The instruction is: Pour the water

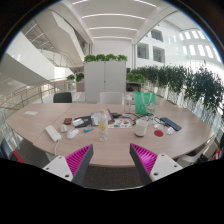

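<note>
A clear water bottle stands upright near the middle of an oval wooden table, well beyond my fingers. A white cup stands to its right, and a second small cup lies to its left. My gripper is open and empty, held back from the table's near edge, with its magenta pads spread wide apart. Nothing is between the fingers.
A green bag stands at the table's far right. A white flat box lies at the left, and a dark flat object at the right. Chairs stand behind the table. Tall plants line the right side.
</note>
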